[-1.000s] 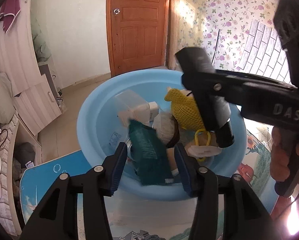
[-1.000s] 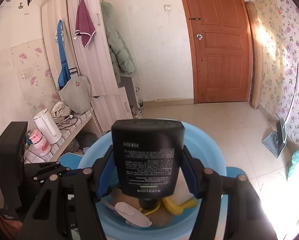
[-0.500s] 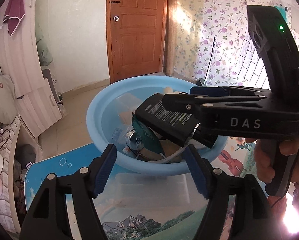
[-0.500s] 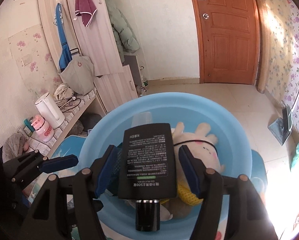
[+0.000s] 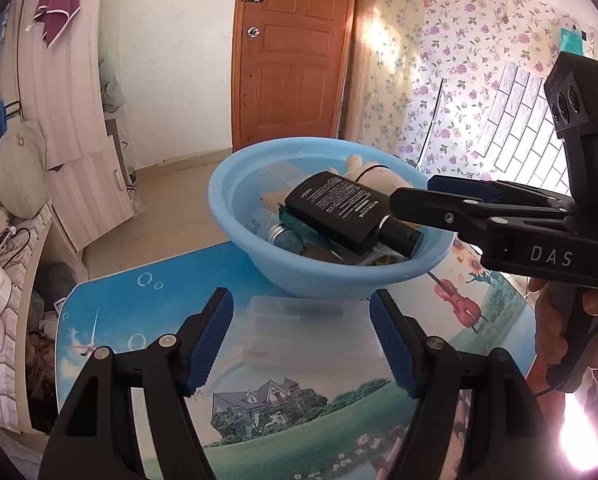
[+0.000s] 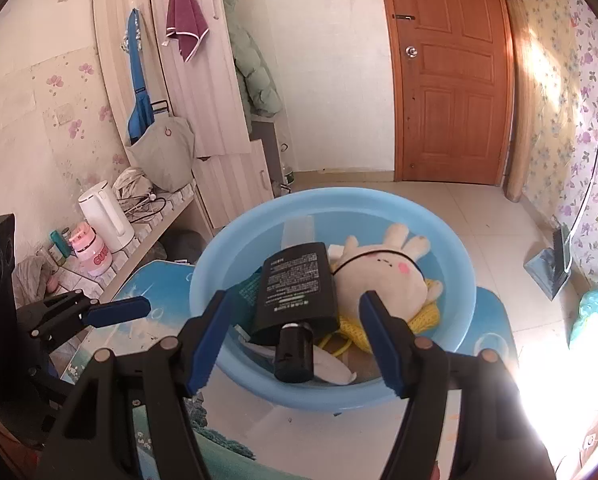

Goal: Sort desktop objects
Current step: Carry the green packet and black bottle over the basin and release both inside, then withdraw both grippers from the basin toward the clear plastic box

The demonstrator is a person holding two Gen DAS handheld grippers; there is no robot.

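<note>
both grippers have backed off the basin (image 6: pixel 463 248) rim; black bottle (image 6: pixel 299 284) dropped inside; fingers spread, empty

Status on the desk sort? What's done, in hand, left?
Done: black bottle lies in the blue basin with the plush rabbit and other items.
In hand: nothing; left hand-held gripper and right hand-held gripper are open and empty.
Left: a clear plastic box sits on the table beside the basin.
</note>
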